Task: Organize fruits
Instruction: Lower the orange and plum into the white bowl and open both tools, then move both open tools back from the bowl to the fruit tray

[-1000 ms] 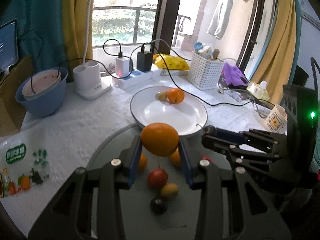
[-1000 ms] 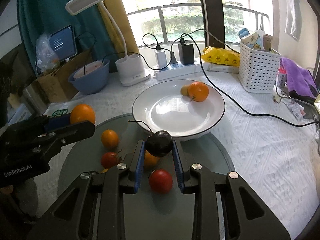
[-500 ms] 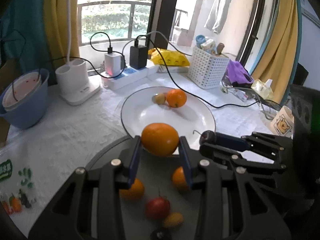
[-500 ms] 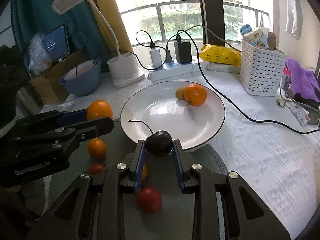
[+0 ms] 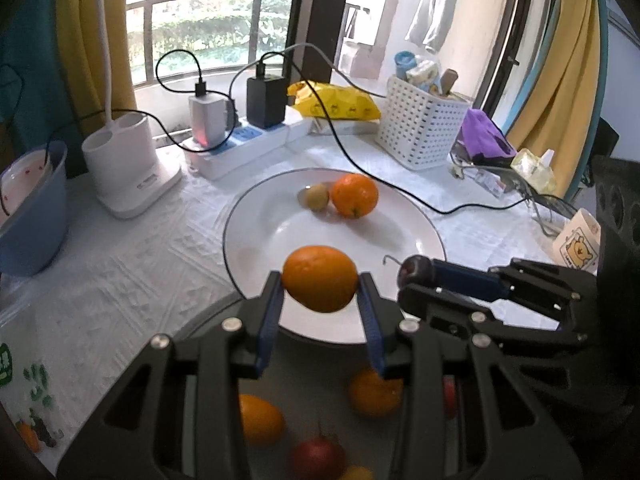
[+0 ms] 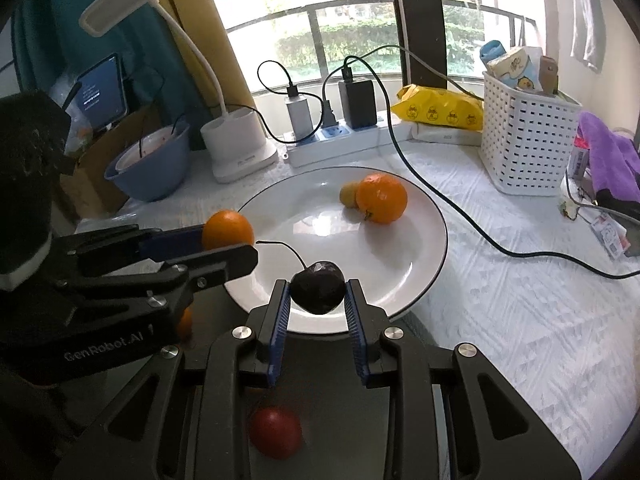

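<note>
My left gripper [image 5: 320, 292] is shut on an orange [image 5: 319, 278] and holds it over the near rim of the white plate [image 5: 256, 224]. My right gripper [image 6: 317, 294] is shut on a dark cherry [image 6: 318, 287] with a long stem, also over the plate's [image 6: 420, 216] near rim. The plate holds an orange [image 6: 381, 198] and a small yellow-green fruit [image 6: 347, 194]. Several loose fruits lie on the dark round tray [image 5: 312, 364] below: two oranges [image 5: 260, 418] and a red fruit [image 6: 275, 432].
Behind the plate stand a power strip with chargers [image 5: 240, 136], a black cable [image 6: 440, 200] crossing the plate's far edge, a white lamp base [image 5: 128, 168], a blue bowl [image 5: 28, 208] and a white basket [image 6: 524, 144].
Both grippers have moved forward from above the dark tray to over the plate's near rim, each still holding its fruit.
</note>
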`<action>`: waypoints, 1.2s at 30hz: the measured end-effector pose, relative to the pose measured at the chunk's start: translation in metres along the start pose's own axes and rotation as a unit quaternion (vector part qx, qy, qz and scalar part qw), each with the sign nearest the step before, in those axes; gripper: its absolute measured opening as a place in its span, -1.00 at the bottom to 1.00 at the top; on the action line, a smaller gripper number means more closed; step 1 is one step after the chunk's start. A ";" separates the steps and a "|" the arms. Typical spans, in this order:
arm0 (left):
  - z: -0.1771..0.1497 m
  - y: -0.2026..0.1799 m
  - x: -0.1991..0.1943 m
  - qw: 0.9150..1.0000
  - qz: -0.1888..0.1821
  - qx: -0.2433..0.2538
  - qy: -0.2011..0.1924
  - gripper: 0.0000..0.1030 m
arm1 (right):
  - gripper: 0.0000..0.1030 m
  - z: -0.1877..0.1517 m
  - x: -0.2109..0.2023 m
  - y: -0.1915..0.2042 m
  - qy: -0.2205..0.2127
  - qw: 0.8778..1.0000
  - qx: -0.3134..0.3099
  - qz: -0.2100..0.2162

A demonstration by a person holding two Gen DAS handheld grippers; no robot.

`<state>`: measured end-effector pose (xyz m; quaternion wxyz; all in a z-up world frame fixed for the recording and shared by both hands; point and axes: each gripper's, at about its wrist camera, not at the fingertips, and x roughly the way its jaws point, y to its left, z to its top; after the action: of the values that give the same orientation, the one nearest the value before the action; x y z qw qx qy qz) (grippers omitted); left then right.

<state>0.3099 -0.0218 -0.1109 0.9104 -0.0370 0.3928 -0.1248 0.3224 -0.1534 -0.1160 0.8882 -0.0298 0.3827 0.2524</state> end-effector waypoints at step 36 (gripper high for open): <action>-0.014 0.006 -0.071 0.998 0.019 -0.021 -0.060 -0.13 | -0.06 -0.003 -0.048 0.019 -0.042 0.999 0.010 -0.020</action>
<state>0.2540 0.0021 -0.0717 0.9335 -0.0557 0.3408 -0.0968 0.2831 -0.1584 -0.0821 0.9085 -0.0180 0.3469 0.2322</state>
